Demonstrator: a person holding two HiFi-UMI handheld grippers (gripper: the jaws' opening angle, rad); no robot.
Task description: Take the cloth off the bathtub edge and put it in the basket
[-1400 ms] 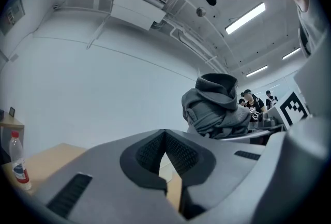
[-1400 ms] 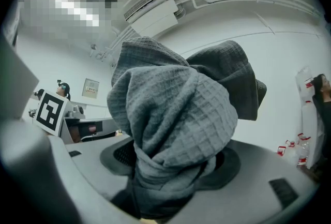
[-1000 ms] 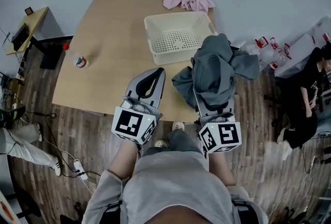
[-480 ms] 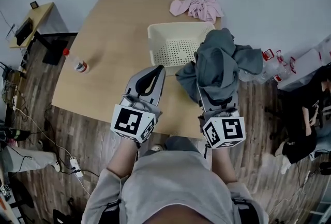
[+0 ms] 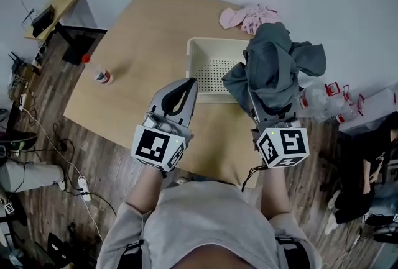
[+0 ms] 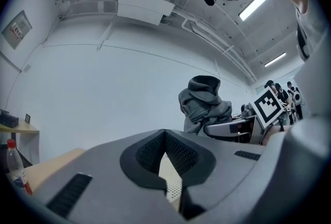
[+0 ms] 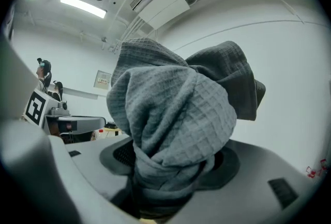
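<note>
In the head view my right gripper [image 5: 260,99] is shut on a bunched grey waffle cloth [image 5: 273,69], held up over the right rim of the cream basket [image 5: 200,45] on the wooden table [image 5: 143,31]. The cloth hides the right fingertips. The right gripper view shows the grey cloth [image 7: 176,124] pinched between the jaws of my right gripper [image 7: 165,181] and piled above them. My left gripper [image 5: 191,82] hovers shut and empty at the basket's near left corner. From the left gripper [image 6: 165,132] I see the grey cloth [image 6: 204,104] to the right and the basket's perforated wall [image 6: 173,187] below.
A pink cloth [image 5: 250,16] lies at the table's far edge behind the basket. A red-capped bottle [image 5: 99,72] stands on the table's left side. Water bottles [image 5: 323,103] sit on the floor to the right. A small side table [image 5: 56,7] and cables are at the left.
The right gripper has carried the grey cloth forward, from beside the basket's near right corner to over its right rim. The left gripper has kept its place, shut.
</note>
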